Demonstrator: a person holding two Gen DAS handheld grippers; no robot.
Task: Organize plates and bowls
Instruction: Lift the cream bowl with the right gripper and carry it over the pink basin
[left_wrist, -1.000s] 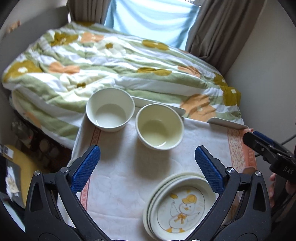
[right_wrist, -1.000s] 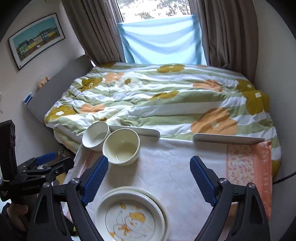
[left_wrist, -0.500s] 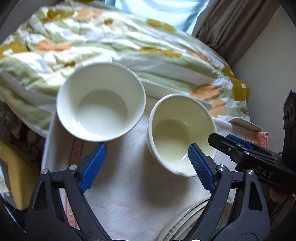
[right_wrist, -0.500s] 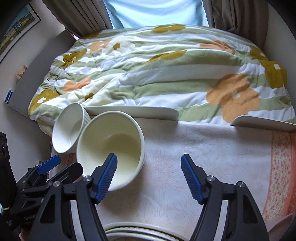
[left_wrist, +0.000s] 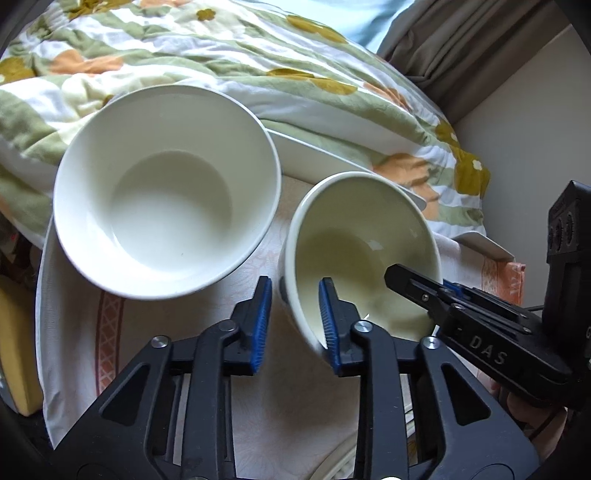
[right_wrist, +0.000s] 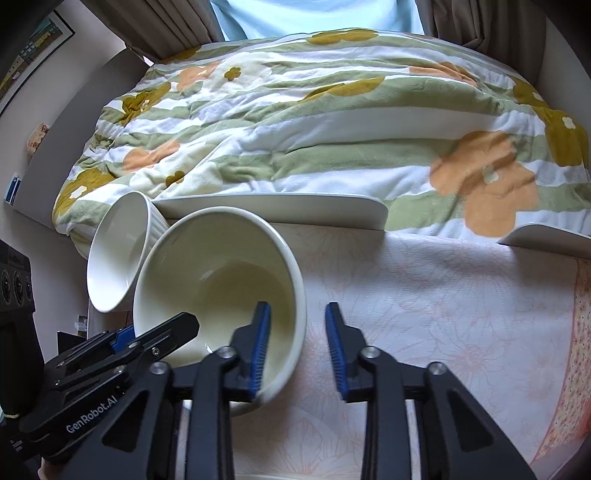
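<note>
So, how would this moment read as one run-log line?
step: grasp cream bowl | left hand-held gripper: jaws just closed over its rim | right hand-held gripper: jaws just closed over opposite rim | white bowl: not gripped

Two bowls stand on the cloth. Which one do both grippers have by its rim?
The cream bowl, the yellower one, right of the white bowl in the left wrist view. The left gripper and right gripper each straddle its rim.

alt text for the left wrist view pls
The left gripper straddles the near rim of a cream bowl, one finger inside and one outside, while the right gripper reaches in from the right. A white bowl sits beside it on a tablecloth.
</note>
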